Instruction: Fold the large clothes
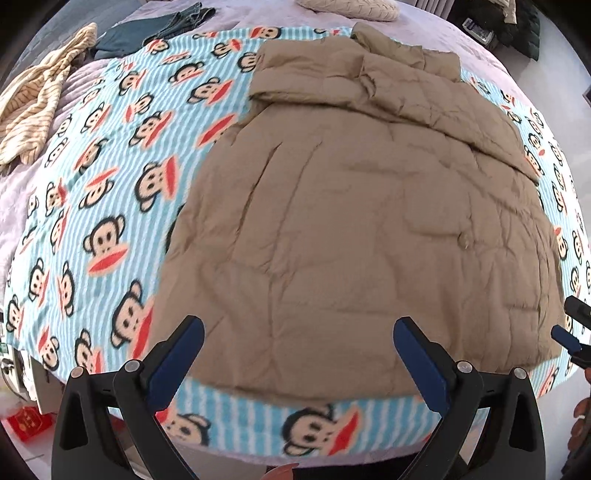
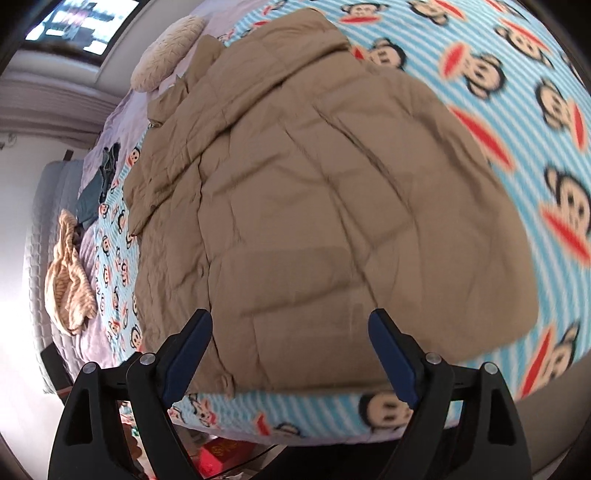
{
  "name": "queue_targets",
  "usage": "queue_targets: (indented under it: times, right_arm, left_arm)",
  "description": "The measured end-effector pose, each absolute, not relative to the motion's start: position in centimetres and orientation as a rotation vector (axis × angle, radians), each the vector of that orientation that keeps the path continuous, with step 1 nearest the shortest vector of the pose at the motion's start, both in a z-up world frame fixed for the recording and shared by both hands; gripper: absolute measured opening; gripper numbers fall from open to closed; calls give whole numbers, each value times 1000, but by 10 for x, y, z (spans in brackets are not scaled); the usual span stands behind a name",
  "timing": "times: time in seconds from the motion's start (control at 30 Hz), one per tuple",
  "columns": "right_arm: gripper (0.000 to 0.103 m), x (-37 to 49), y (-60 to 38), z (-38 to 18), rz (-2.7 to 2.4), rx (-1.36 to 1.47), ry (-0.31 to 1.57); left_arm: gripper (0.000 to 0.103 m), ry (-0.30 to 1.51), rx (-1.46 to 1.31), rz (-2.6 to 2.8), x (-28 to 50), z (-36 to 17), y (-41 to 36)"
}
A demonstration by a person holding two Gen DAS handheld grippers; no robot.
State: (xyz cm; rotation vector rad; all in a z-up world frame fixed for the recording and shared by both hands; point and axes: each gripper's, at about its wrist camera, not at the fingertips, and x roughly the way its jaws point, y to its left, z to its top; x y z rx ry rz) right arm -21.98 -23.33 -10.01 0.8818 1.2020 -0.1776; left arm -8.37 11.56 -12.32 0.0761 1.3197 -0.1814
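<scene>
A large tan quilted jacket point(image 1: 354, 206) lies spread flat on a blue striped monkey-print blanket point(image 1: 110, 192), its sleeves folded across the top. My left gripper point(image 1: 299, 332) is open and empty, hovering over the jacket's near hem. My right gripper point(image 2: 290, 325) is open and empty above the same hem; the jacket point(image 2: 314, 192) fills that view over the blanket point(image 2: 535, 129). The right gripper's tips point(image 1: 570, 332) show at the right edge of the left wrist view.
A cream striped garment point(image 1: 33, 110) and dark jeans point(image 1: 147, 33) lie at the bed's far left. A cream pillow point(image 1: 351, 9) sits at the head. The bed's near edge point(image 1: 295, 458) runs just below the hem. Red boxes point(image 2: 221, 454) lie on the floor.
</scene>
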Motion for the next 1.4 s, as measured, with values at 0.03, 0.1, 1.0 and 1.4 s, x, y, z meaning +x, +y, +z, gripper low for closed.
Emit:
queue_targets:
  times: [0.03,0.1,1.0,1.4]
  right_arm:
    - [88,-223,-232,-101,-188,891,1197]
    - [88,-232,-231,-104,-219,923,1191]
    - [89,-318,-266,-168,-280,1431,1098]
    - [73,-319,-293,-192,-319,1682,886]
  left_arm:
    - [103,1321,75,-184,-86,-124,119]
    - [103,1324,73,-188,-90,-125,126]
    - [103,1489,-465,-285,-118,-206,219]
    - [22,1474,-604,-325,-79,-214,197]
